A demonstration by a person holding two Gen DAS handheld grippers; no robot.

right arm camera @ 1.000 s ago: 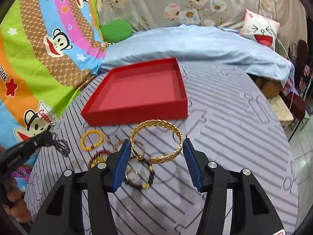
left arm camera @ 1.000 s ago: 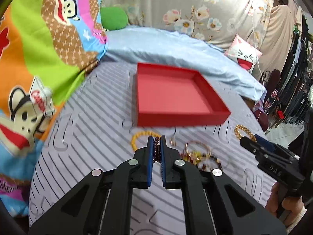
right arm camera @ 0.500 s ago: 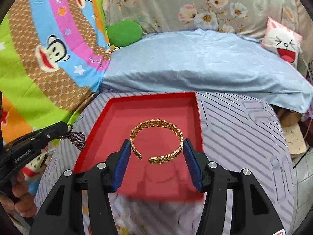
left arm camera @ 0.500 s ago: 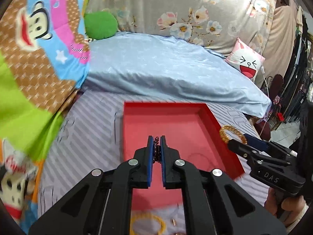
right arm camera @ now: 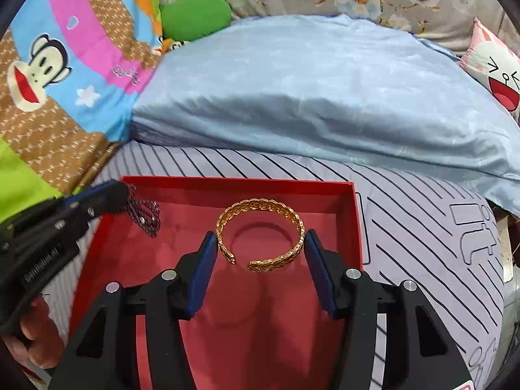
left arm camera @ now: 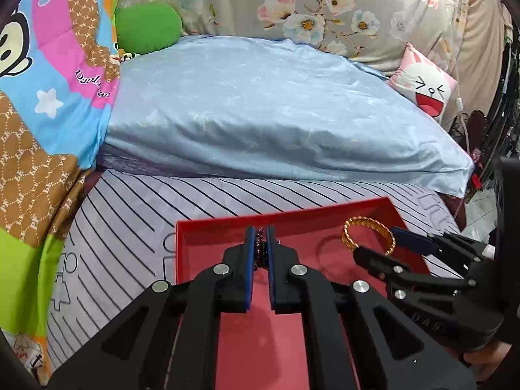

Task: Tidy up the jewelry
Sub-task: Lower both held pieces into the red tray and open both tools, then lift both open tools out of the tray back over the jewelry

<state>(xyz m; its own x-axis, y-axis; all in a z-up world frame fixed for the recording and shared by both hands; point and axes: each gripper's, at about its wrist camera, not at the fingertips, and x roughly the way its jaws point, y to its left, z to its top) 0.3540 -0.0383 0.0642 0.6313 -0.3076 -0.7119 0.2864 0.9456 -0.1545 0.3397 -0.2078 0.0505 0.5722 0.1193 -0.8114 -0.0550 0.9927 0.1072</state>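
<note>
Evidently, both pieces are held over the red tray [right arm camera: 352,214] for release: the gold bangle [right arm camera: 260,235] is clamped across the right tongs [right arm camera: 260,260], the dark beaded bracelet [left arm camera: 260,250] pinched in the nearly closed left tongs [left arm camera: 260,261].

A pale blue satin pillow [left arm camera: 279,110] lies across the far end of the bed, resting on the grey striped sheet [right arm camera: 422,227]. A green cushion [left arm camera: 148,26] sits at the pillow's far left corner, against a cartoon monkey blanket [right arm camera: 42,65] along the bed's left edge. A floral cloth [left arm camera: 325,6] hangs behind. At the far right corner sits a pink laughing-face cushion [left arm camera: 425,81], with what may be hanging clothes beyond.
</note>
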